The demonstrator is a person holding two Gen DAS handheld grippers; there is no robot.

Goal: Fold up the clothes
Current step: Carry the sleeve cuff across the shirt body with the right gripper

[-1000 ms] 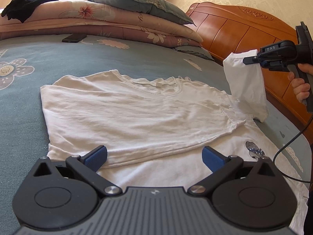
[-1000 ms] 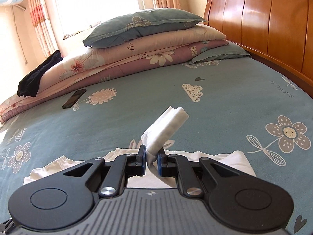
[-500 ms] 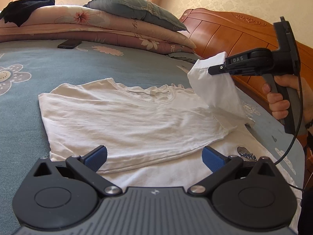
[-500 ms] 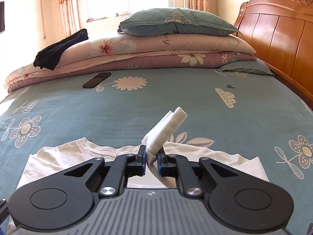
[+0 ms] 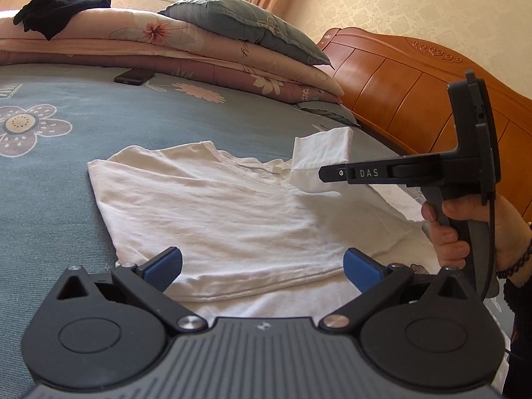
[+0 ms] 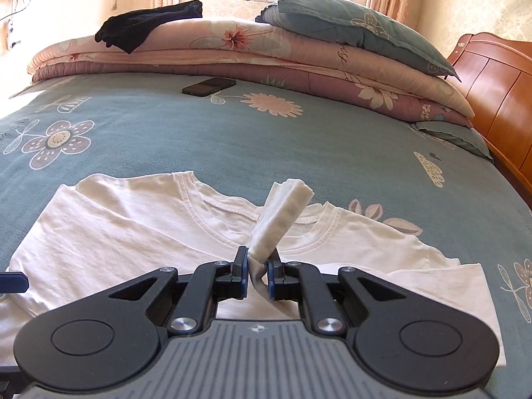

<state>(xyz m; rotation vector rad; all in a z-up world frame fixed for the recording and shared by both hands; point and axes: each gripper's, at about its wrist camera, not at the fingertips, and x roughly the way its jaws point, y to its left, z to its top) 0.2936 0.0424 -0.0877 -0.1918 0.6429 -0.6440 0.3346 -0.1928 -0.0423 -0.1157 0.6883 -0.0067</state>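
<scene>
A white T-shirt (image 5: 226, 212) (image 6: 133, 232) lies flat on the blue flowered bedspread, its left side folded over the body. My right gripper (image 6: 256, 274) is shut on the shirt's right sleeve (image 6: 282, 214), whose hem sticks up beyond the fingers. In the left wrist view that same right gripper (image 5: 327, 173) holds the sleeve (image 5: 321, 159) above the collar area, with a hand (image 5: 465, 229) on the handle. My left gripper (image 5: 262, 264) hovers open over the shirt's near hem, with nothing between its blue pads.
Folded quilts and a grey-green pillow (image 6: 352, 30) are stacked at the far side, with a black garment (image 6: 146, 25) on top. A dark phone (image 6: 209, 86) lies on the bedspread (image 6: 166, 139). A wooden headboard (image 5: 415, 96) runs along the right.
The right gripper has carried the sleeve leftward and lower, from beside the headboard to over the shirt's collar area. The left gripper stays open near the hem.
</scene>
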